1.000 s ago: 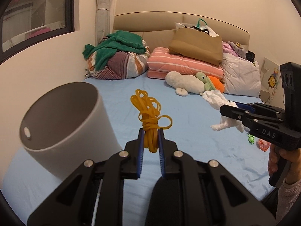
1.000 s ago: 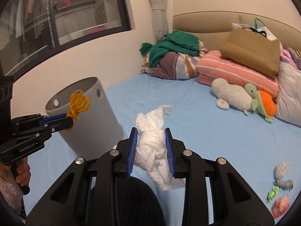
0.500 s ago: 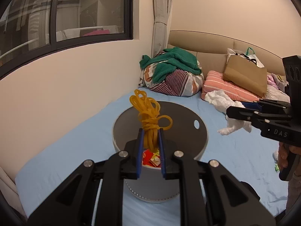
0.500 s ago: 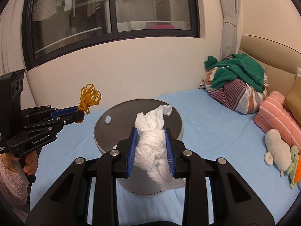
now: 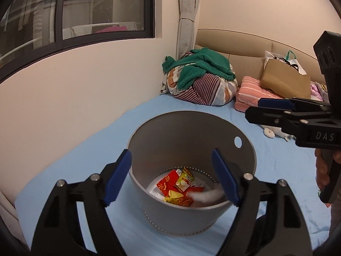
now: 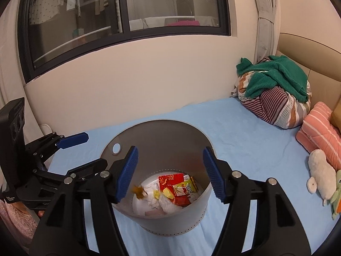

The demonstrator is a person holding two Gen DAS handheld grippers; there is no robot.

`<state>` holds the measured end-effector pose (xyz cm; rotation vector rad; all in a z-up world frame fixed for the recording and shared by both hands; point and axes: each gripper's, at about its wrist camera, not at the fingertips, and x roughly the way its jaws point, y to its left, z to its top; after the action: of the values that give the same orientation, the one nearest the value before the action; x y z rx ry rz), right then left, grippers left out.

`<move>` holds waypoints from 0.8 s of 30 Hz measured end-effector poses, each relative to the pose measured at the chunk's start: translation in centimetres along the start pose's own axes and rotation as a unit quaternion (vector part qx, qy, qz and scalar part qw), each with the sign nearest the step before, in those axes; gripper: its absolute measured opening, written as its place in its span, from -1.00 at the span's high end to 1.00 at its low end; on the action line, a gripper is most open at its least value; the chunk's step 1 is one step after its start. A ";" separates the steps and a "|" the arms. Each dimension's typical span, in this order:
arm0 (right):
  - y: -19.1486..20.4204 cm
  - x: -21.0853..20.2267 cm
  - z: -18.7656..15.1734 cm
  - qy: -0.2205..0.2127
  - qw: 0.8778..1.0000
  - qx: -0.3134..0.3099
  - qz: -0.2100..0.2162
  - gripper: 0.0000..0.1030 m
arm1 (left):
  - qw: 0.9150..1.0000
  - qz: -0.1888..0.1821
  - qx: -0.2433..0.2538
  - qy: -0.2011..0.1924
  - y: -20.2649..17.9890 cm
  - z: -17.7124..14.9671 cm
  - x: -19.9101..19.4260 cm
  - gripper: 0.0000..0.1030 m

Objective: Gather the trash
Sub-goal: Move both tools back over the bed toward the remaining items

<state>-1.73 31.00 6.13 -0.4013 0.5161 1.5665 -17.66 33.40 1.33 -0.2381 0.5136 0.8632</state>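
Note:
A grey round bin (image 5: 245, 164) (image 6: 157, 134) stands on the blue bed sheet. Both grippers hang open and empty over its mouth. My left gripper (image 5: 171, 172) is wide open; it also shows in the right wrist view (image 6: 74, 140). My right gripper (image 6: 170, 170) is wide open; it also shows in the left wrist view (image 5: 268, 108). Inside the bin lie red and yellow wrappers (image 5: 178, 183) (image 6: 179, 188), white tissue (image 6: 164, 204) (image 5: 207, 195) and a blurred yellow rubber-band bundle (image 6: 138, 191) falling in.
A striped bundle with a green towel (image 5: 202, 79) (image 6: 277, 93), a pink striped pillow (image 5: 253, 93) (image 6: 319, 132), a brown paper bag (image 5: 285, 81) and plush toys (image 6: 319, 172) lie at the bed's head. The wall with a window (image 6: 127, 15) runs just behind the bin.
Both grippers have opened over the bin. The yellow rubber bands left the left gripper and the white tissue left the right one; both have dropped into the bin.

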 end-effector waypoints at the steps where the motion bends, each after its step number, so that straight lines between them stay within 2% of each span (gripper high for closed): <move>1: -0.2 0.0 -0.2 0.001 1.000 0.002 -0.002 -0.18 | 1.000 0.002 0.002 0.000 -0.1 0.0 0.1 -0.50; 8: -1.8 -1.7 -2.8 -0.002 0.999 0.020 -0.046 -0.18 | 1.000 -0.017 0.015 0.002 -1.3 -0.5 0.7 -0.50; 14: -4.8 -5.3 -7.3 -0.008 0.991 0.066 -0.112 -0.18 | 0.997 -0.062 0.046 0.004 -5.2 -1.4 1.0 -0.50; 20: -8.1 -11.5 -13.0 -0.020 0.973 0.121 -0.197 -0.18 | 0.987 -0.134 0.089 0.011 -11.9 -2.7 1.5 -0.50; 24: -10.0 -16.5 -17.5 -0.023 0.951 0.161 -0.264 -0.19 | 0.973 -0.192 0.126 0.015 -17.9 -4.0 1.7 -0.50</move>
<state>8.32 7.86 -0.26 -0.2242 0.5621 0.9516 -4.23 21.64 -3.02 -0.1111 0.5763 0.4118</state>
